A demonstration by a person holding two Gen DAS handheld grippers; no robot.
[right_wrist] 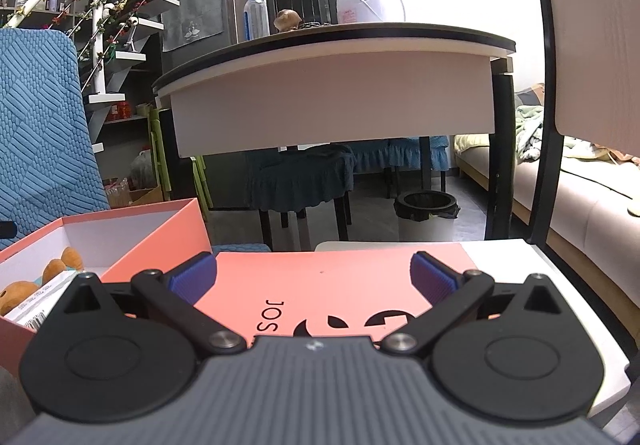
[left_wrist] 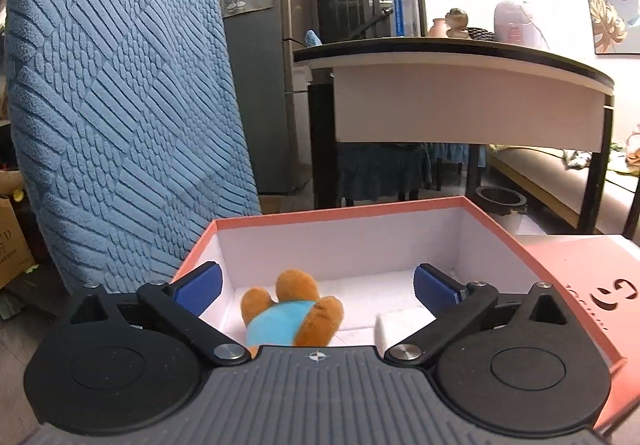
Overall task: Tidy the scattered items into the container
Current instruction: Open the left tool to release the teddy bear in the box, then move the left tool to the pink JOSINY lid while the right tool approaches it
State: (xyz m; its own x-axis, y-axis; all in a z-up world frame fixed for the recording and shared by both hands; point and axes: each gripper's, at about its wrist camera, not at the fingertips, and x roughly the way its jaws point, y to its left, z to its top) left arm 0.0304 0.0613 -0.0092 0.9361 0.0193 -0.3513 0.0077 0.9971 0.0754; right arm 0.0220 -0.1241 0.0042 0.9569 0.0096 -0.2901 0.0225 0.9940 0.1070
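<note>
The left claw (left_wrist: 318, 287) stands spread wide and empty over the near edge of the salmon-pink cardboard box with white lining (left_wrist: 400, 205). Between its blue pads, on the box floor, lies the orange plush toy with a light-blue panel (left_wrist: 294, 315); a white foam-like block (left_wrist: 400, 323) rests just to its right. The right claw (right_wrist: 314, 277) is likewise spread and empty, hovering above the flat salmon-pink lid with black lettering (right_wrist: 320, 285), which lies to the right of the box on the white bench (right_wrist: 520, 265).

In the right wrist view, a white printed packet (right_wrist: 40, 297) also sits in the box beside the toy. No loose items are visible outside the container, so the tidying appears close to done.

Judged procedure: lift the left claw straight up, keeping both fingers clear of the box walls so the box does not shift. If closing is intended, grip the lid at its near edge, hold it level, and align its corners with the rim before lowering.
</note>
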